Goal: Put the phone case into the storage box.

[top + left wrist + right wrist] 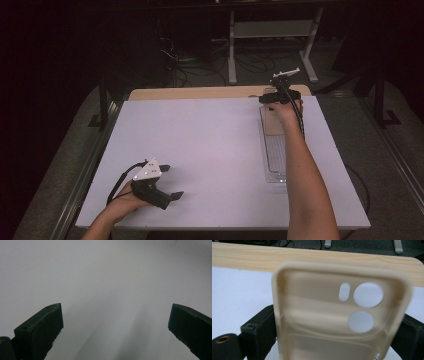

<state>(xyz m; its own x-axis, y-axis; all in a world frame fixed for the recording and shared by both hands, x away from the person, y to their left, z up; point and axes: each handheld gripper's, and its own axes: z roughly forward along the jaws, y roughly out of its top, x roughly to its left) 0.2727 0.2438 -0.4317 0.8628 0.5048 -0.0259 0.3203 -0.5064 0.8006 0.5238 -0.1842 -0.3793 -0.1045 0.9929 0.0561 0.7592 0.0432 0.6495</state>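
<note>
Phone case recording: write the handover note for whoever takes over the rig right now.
Right gripper: shut on the beige phone case, held at the far right of the white table, above the clear tray's far end.
Left gripper: open, holding nothing, resting near the front left.
Done: the case is gripped, inner side facing the right gripper view's camera.
Left: place the case, probably; where it goes cannot be told.
</note>
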